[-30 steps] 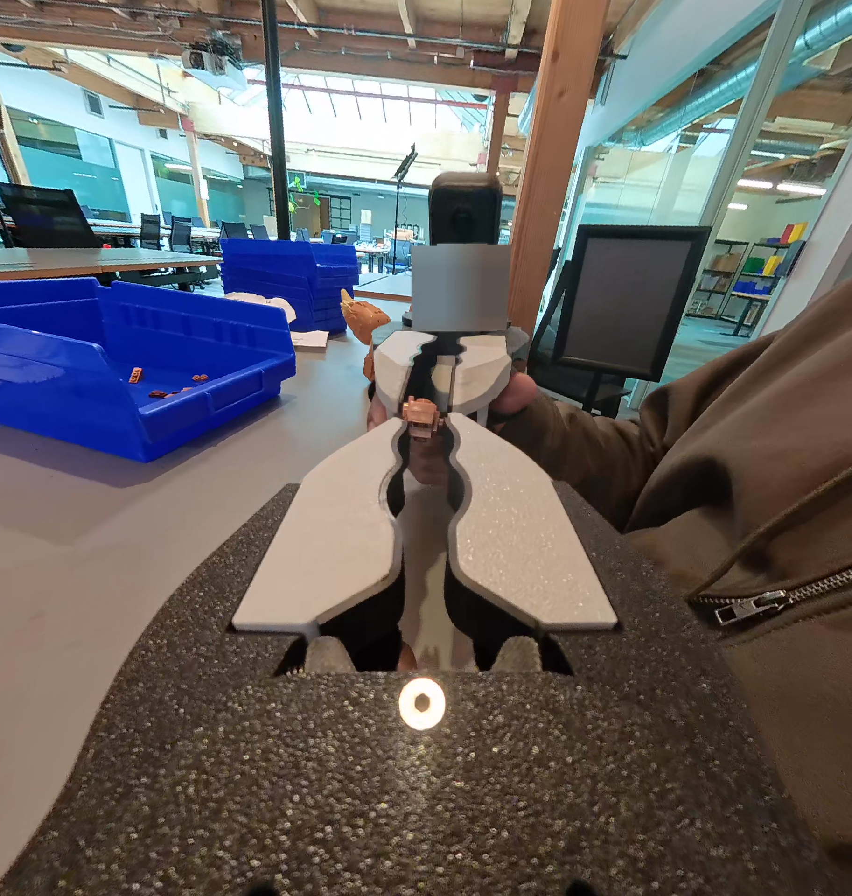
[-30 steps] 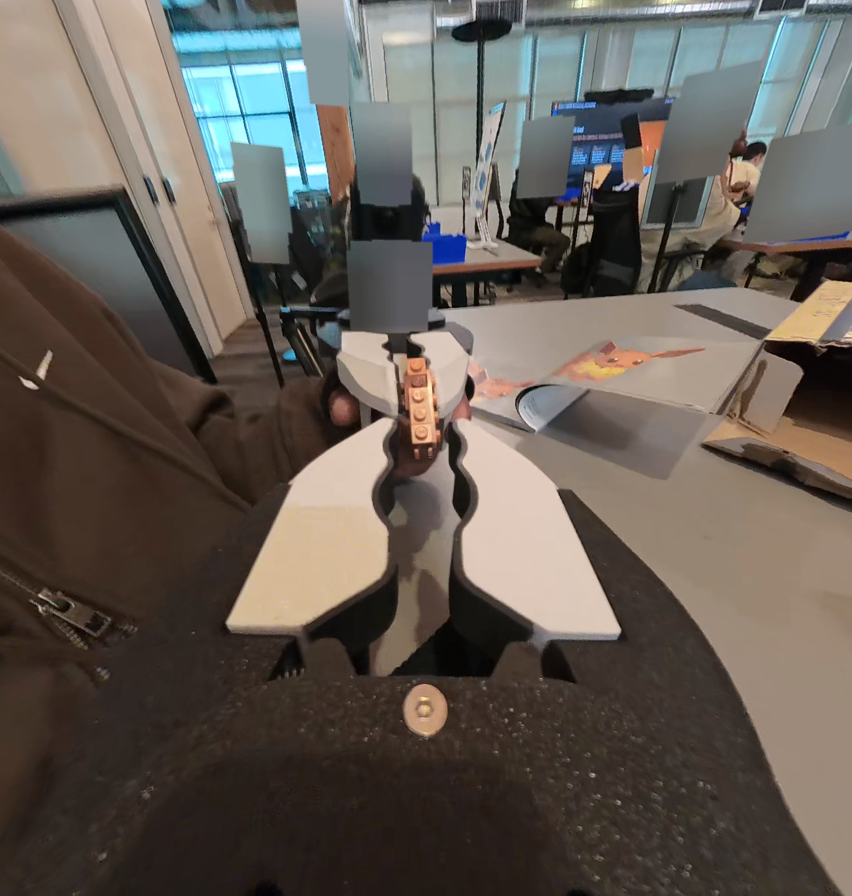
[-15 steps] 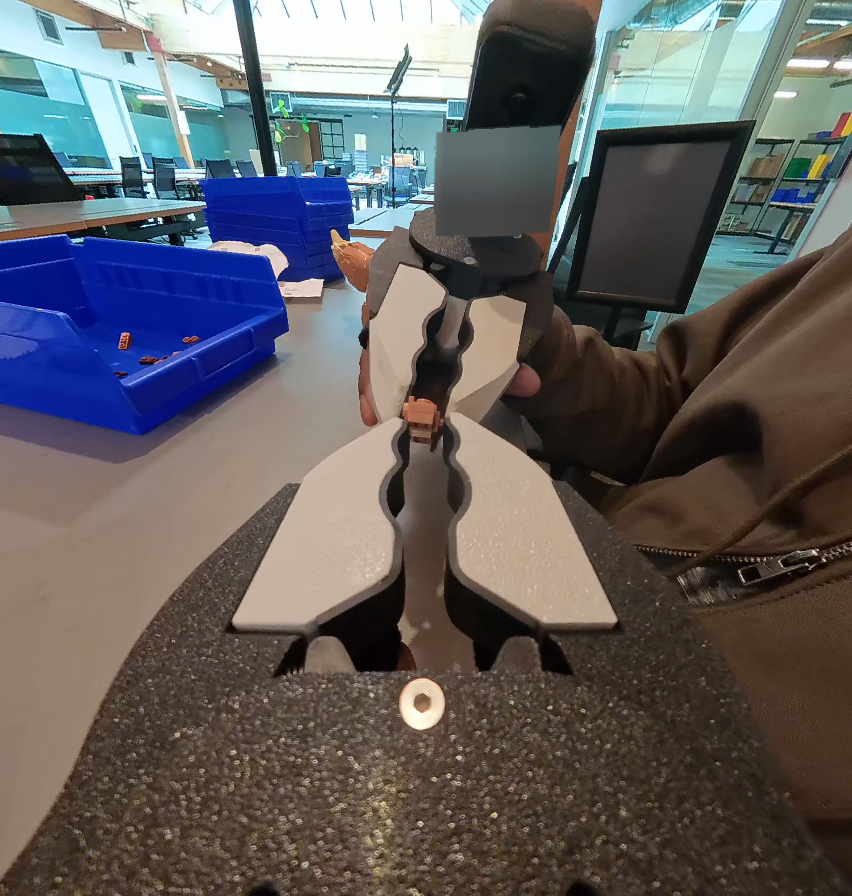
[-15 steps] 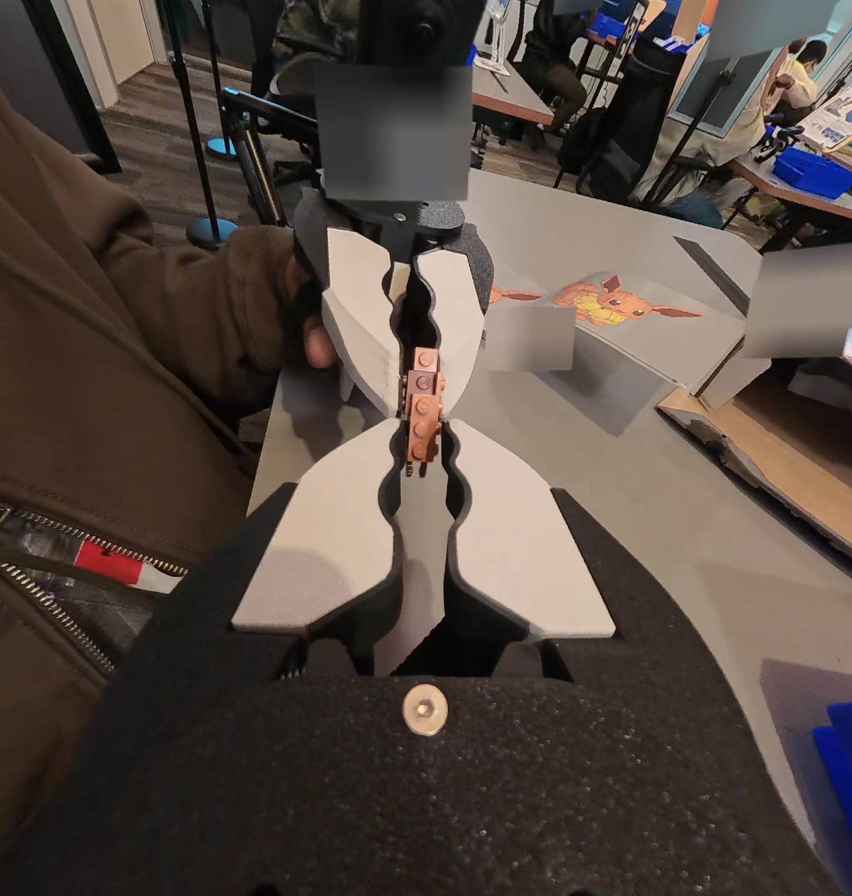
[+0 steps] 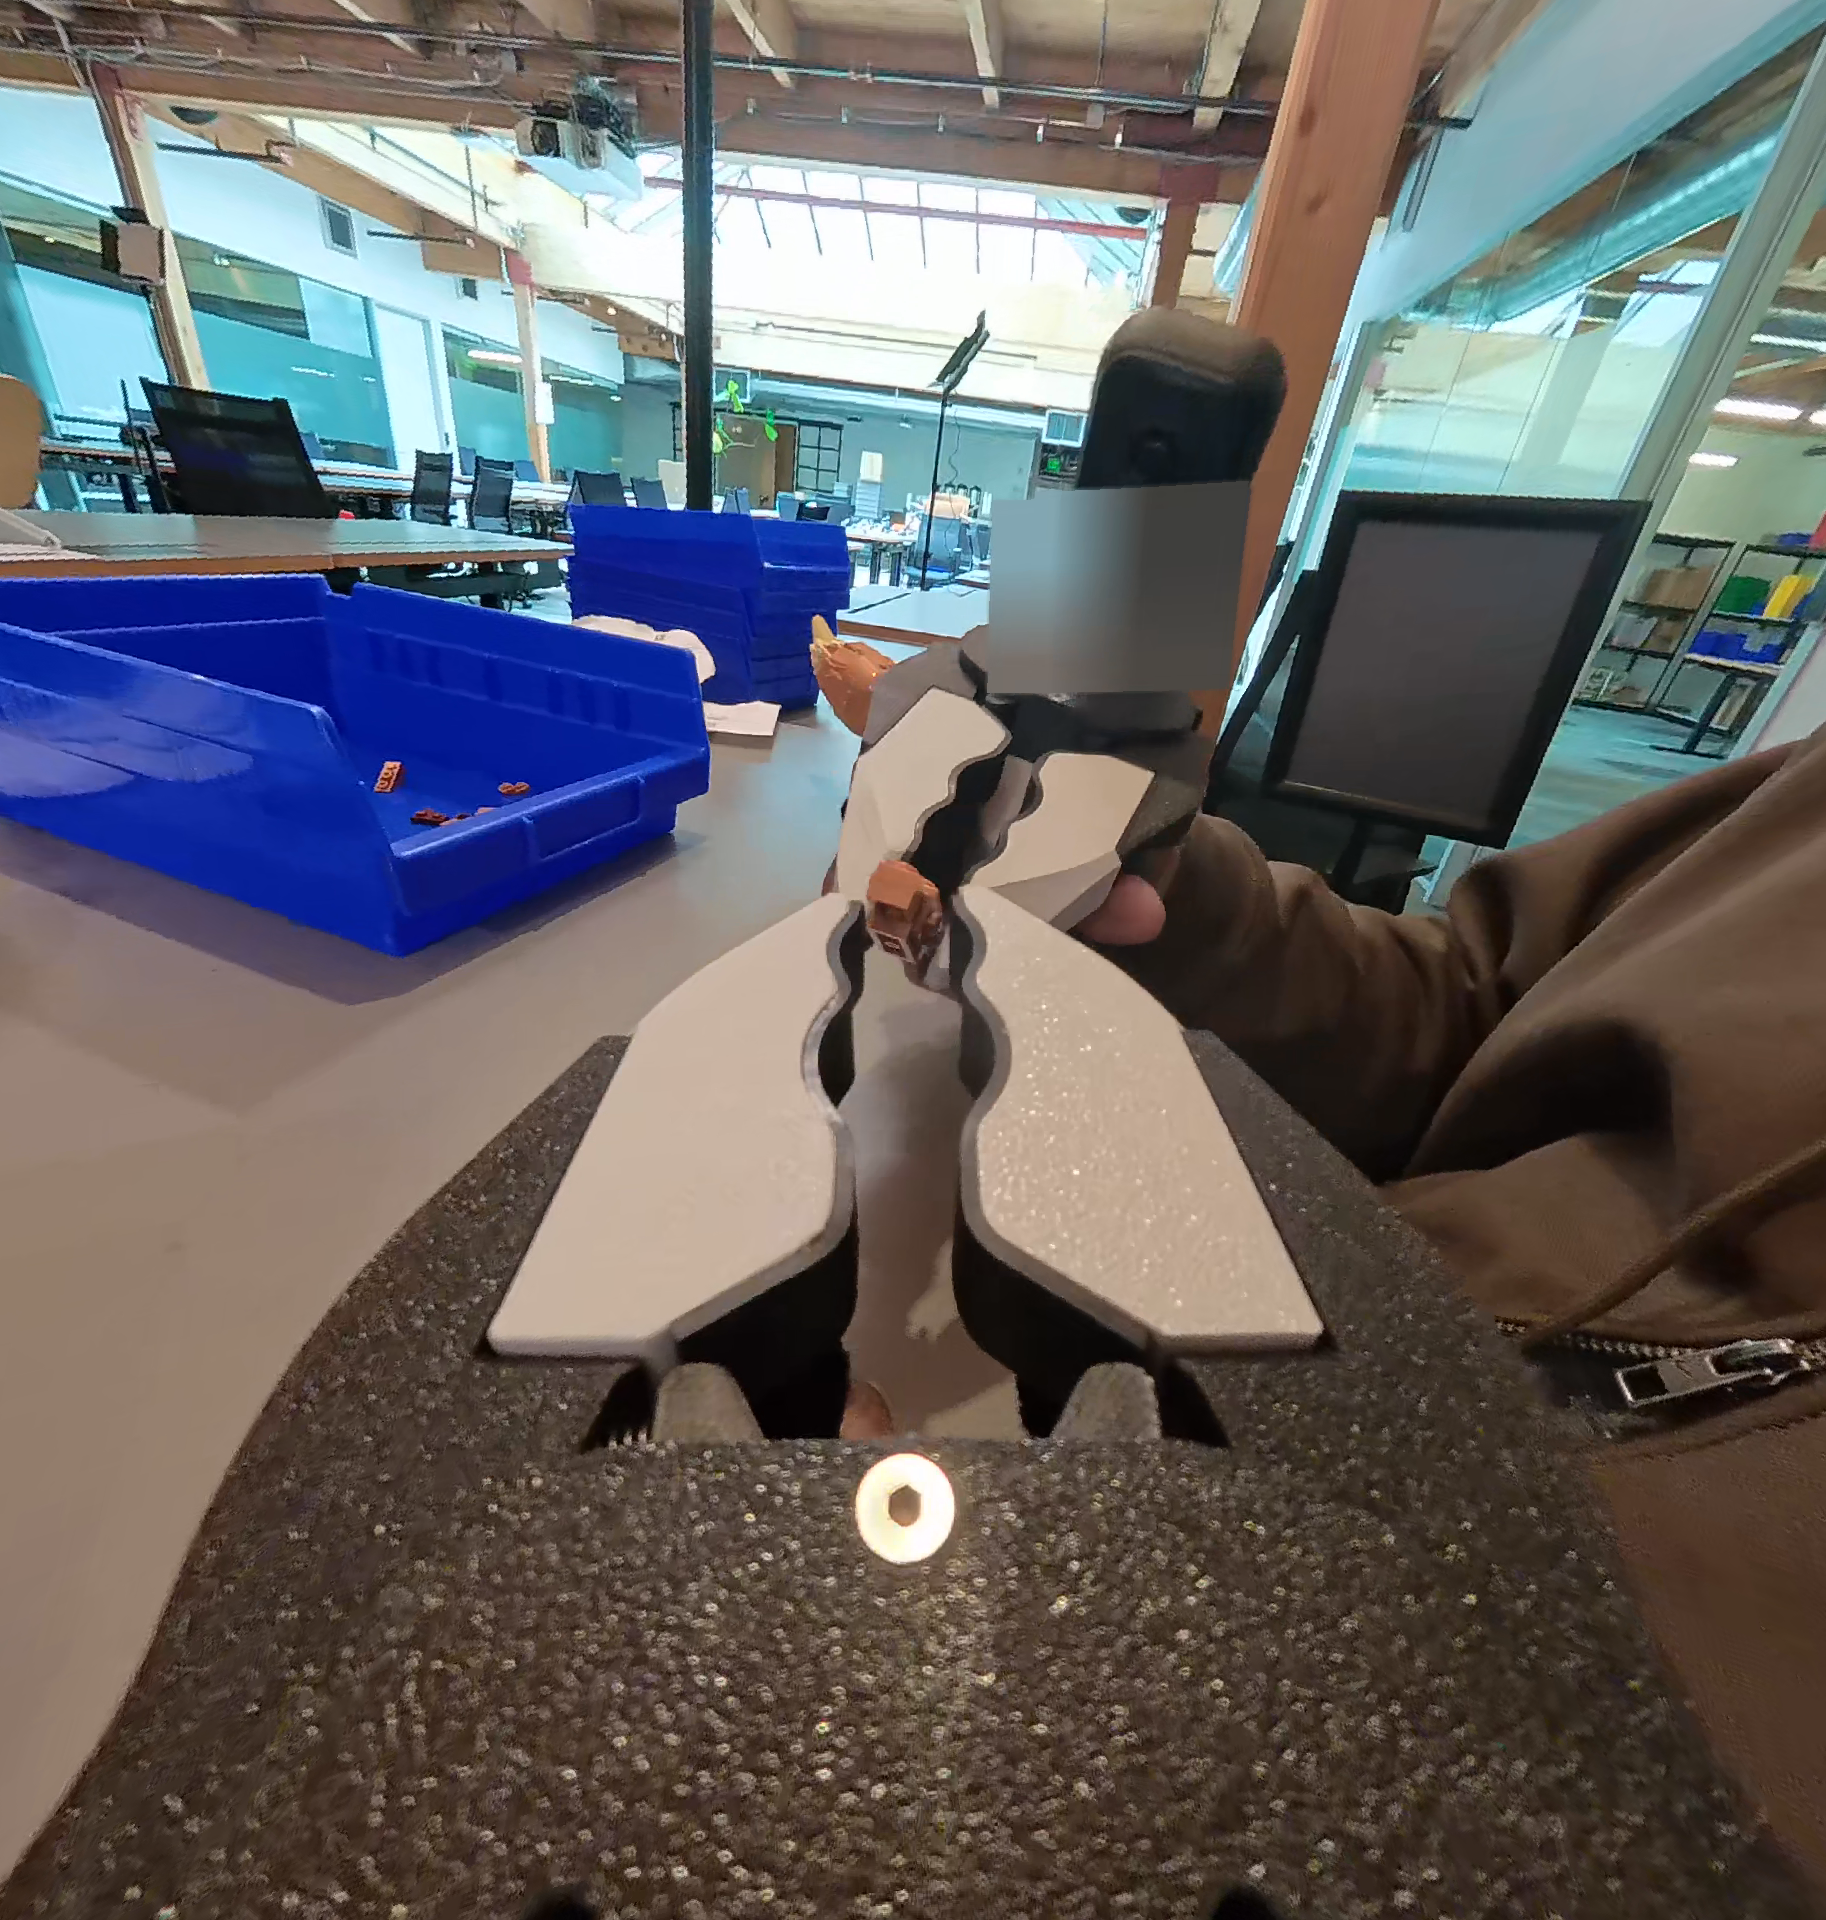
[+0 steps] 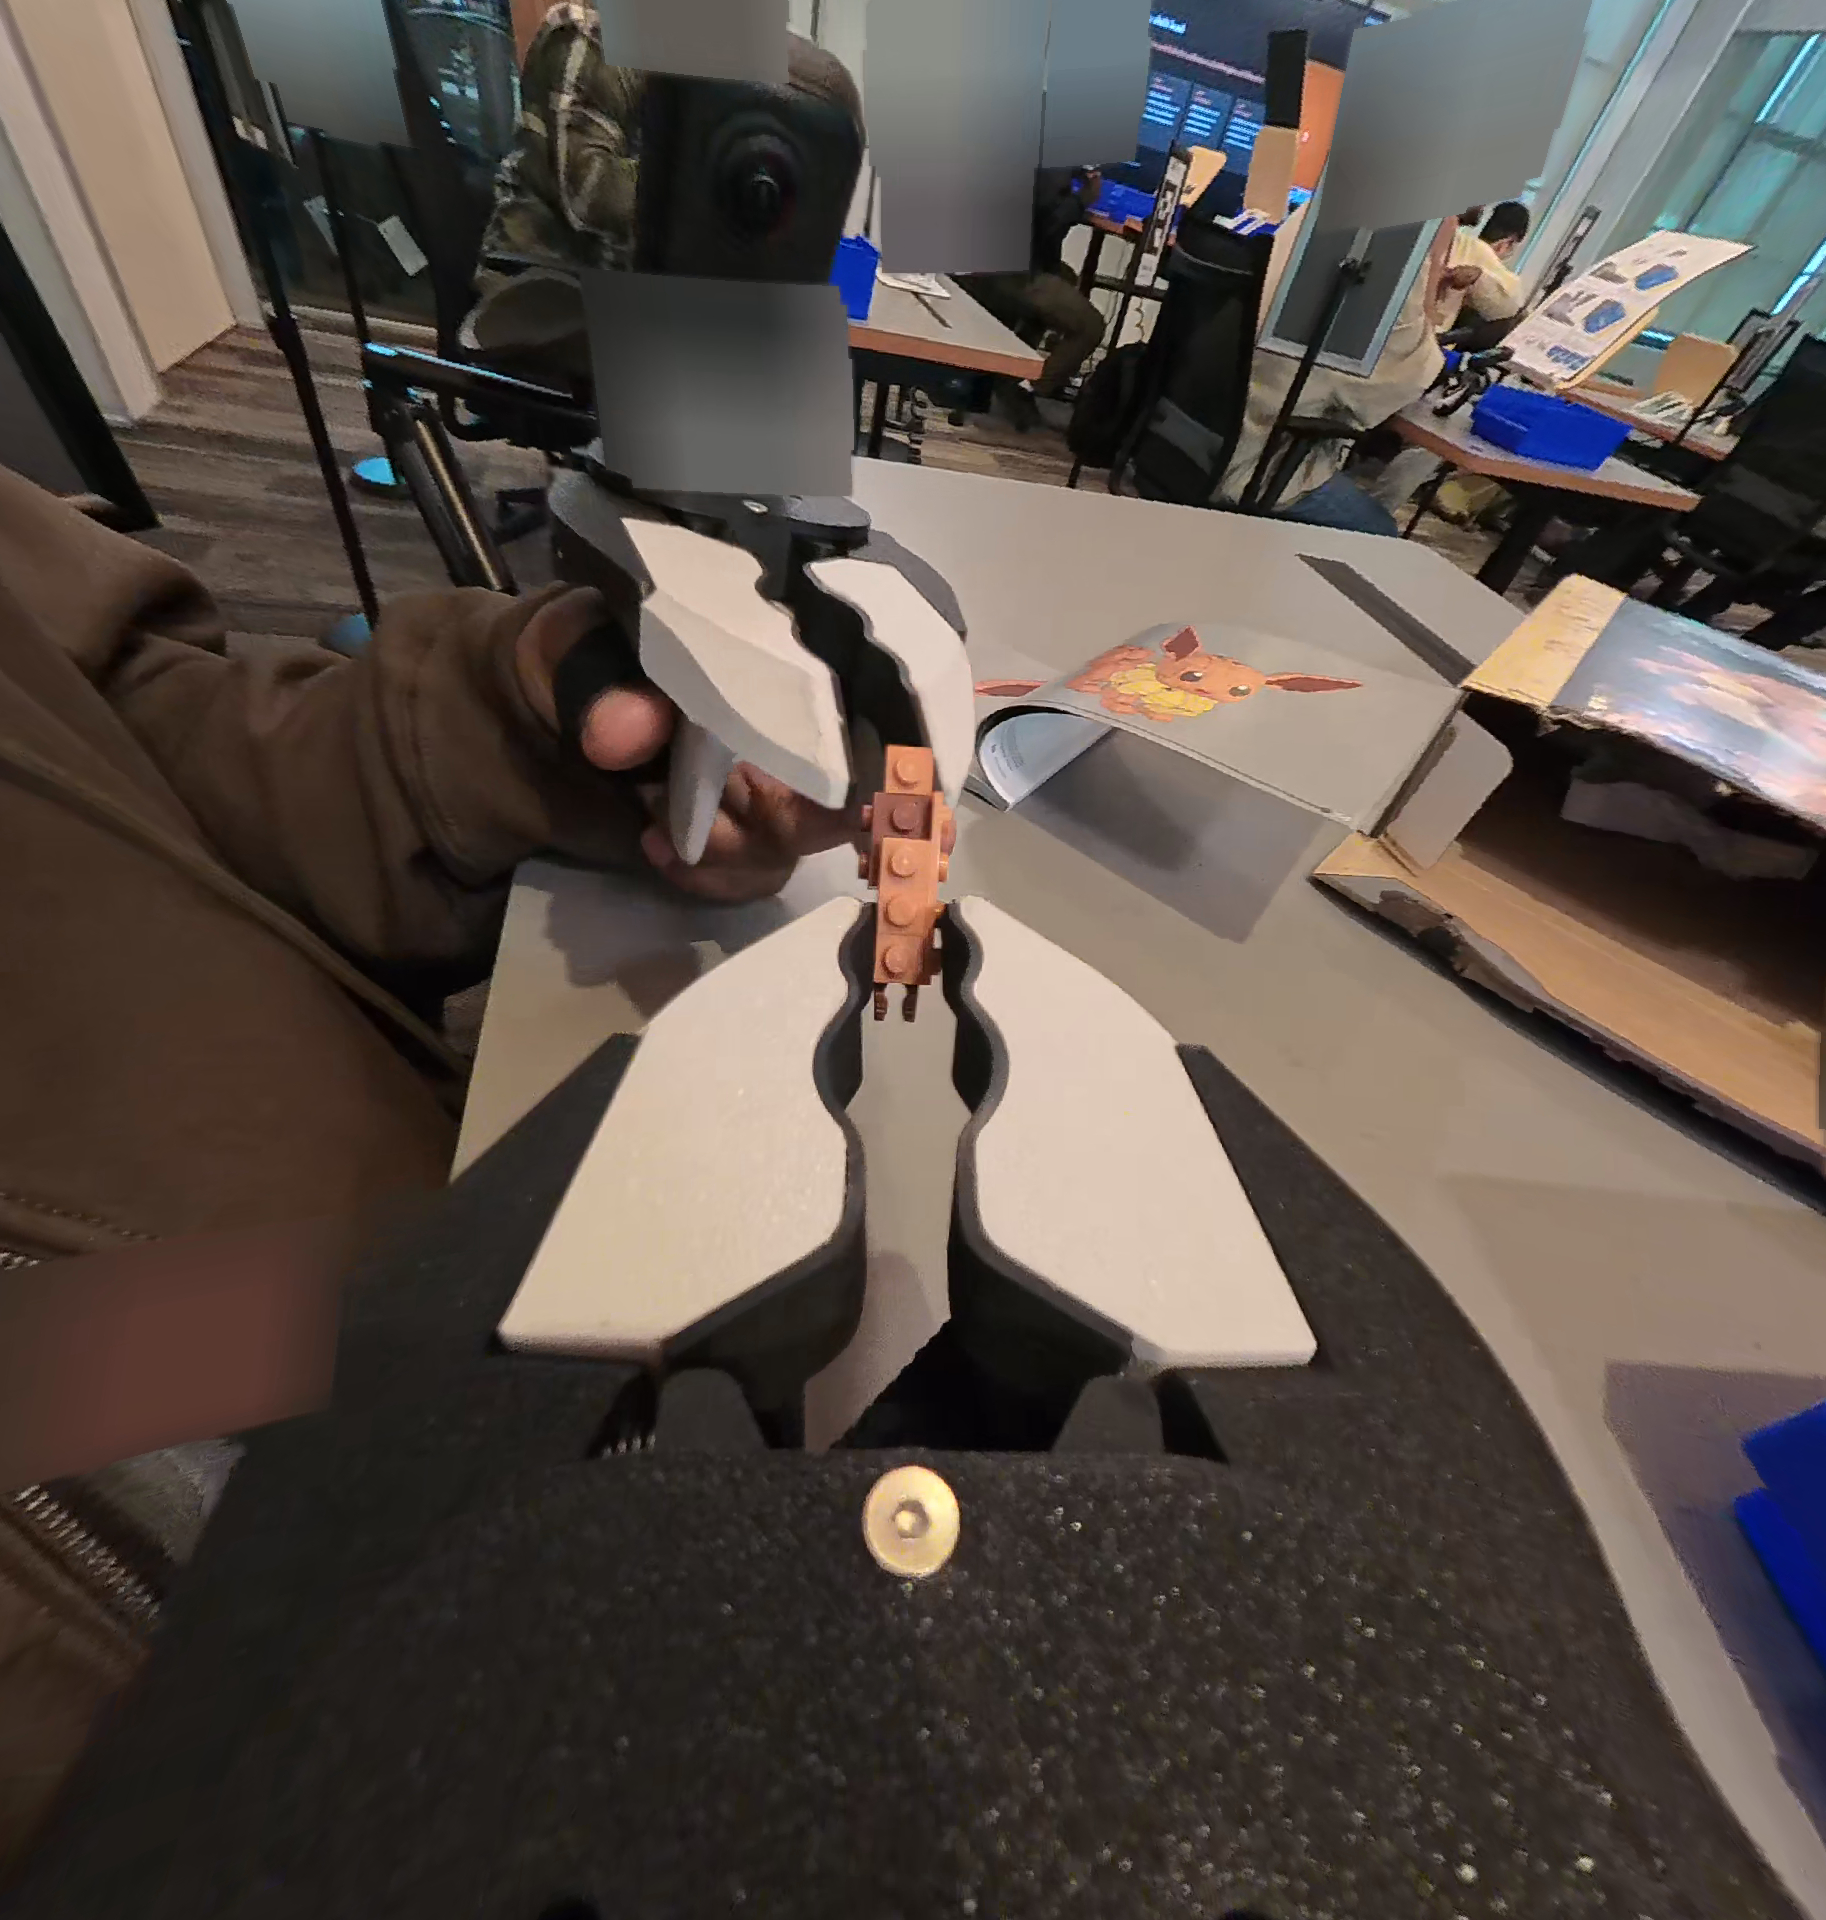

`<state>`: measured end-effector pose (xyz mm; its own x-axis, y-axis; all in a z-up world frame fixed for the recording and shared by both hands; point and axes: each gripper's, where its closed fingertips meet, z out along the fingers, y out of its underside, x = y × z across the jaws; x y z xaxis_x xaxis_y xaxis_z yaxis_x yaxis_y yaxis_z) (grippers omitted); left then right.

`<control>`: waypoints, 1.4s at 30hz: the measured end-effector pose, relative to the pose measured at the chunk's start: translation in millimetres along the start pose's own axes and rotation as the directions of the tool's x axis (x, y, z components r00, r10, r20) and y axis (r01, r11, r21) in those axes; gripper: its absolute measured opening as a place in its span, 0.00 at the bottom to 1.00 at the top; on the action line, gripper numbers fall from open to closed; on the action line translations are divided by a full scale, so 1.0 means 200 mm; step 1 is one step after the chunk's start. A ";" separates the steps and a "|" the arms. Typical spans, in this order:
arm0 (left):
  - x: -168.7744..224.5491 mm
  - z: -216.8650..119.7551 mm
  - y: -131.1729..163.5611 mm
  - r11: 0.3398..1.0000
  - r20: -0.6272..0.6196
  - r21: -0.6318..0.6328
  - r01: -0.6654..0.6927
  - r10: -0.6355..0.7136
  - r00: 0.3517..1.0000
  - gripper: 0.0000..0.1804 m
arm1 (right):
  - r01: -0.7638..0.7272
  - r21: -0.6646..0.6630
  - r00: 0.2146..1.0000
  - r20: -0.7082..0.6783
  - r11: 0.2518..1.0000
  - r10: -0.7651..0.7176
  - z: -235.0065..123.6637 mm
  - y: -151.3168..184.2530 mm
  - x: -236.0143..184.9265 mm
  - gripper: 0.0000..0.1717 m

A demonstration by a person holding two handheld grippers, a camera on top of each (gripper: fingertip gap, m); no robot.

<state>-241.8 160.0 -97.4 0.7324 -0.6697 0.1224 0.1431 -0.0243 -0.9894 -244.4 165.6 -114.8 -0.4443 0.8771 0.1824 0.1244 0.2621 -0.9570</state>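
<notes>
Grey and wide, the table (image 5: 213, 1143) runs through an open office with timber beams and glass partitions. Only the left wrist view shows the blue bin (image 5: 369, 769) toward the table's far left edge, a few small brown bricks (image 5: 441, 805) lying in it, and the stack of blue bins (image 5: 711, 592) behind it. Only the right wrist view shows the open booklet (image 6: 1200, 707) with a cartoon animal on its cover, the torn cardboard box (image 6: 1615, 831) at the table's right edge, and seated people at farther tables.

Both tools meet nose to nose above the table, sharing one brown brick assembly (image 6: 904, 883). The right tool (image 6: 907, 914) is clamped on its near end, pads against both sides. The left tool (image 5: 904, 914) grips the far end, seen in its own view as a small brown block between its tips. From the right, the left tool tilts down toward the assembly, a hand (image 6: 680, 790) in a brown sleeve wrapped around its handle; from the left, the right tool leans in likewise, a thumb (image 5: 1127, 914) showing beneath it.
</notes>
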 end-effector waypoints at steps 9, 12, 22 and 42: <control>0.01 0.00 0.01 0.999 0.002 -0.014 -0.032 0.032 0.999 0.05 | 0.042 -0.027 0.999 -0.002 0.999 -0.042 0.02 0.02 -0.02 0.07; 0.01 0.00 0.02 0.999 -0.006 -0.034 -0.037 0.036 0.999 0.05 | 0.063 -0.024 0.998 0.000 0.998 -0.063 0.01 0.01 -0.04 0.07; 0.03 0.00 0.03 0.998 -0.030 -0.045 -0.046 0.045 0.999 0.05 | 0.121 -0.040 0.993 0.004 0.992 -0.121 0.00 0.01 -0.05 0.09; 0.02 0.02 0.04 0.999 -0.028 -0.047 -0.009 0.008 1.000 0.06 | 0.178 -0.045 0.983 -0.040 0.983 -0.179 -0.02 -0.02 -0.05 0.07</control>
<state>-234.7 159.4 -104.7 0.7147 -0.6903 0.1124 0.1051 -0.0529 -0.9931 -237.9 157.5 -111.2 -0.4239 0.8311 0.3600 0.0836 0.4317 -0.8981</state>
